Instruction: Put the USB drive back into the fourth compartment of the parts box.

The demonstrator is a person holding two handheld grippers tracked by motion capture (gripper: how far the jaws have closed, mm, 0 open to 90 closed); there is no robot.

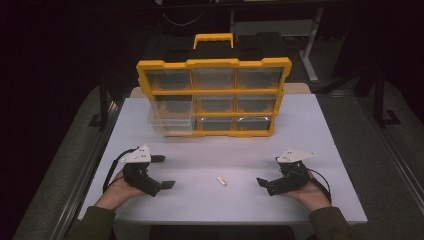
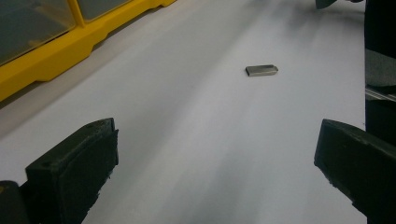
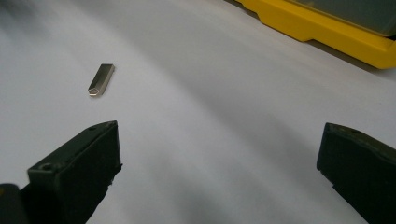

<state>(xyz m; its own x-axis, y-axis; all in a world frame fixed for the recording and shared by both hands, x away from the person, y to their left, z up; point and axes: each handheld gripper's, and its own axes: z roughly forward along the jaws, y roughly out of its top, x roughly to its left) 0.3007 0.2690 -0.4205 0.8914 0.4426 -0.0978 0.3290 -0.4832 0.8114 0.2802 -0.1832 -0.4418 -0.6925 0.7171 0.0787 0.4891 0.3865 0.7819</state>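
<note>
Left claw (image 1: pixel 166 171) and right claw (image 1: pixel 269 173), both spread apart, flank a small metal tag (image 1: pixel 221 181) on the counter (image 1: pixel 330 150); organizer (image 1: pixel 214 95) contents are indistinct.

Looks like a lab or workshop setup: white table (image 1: pixel 320 130) on a dark floor, yellow parts organizer (image 1: pixel 215 97) at its far edge, metal frame legs (image 1: pixel 311 50) behind.
</note>
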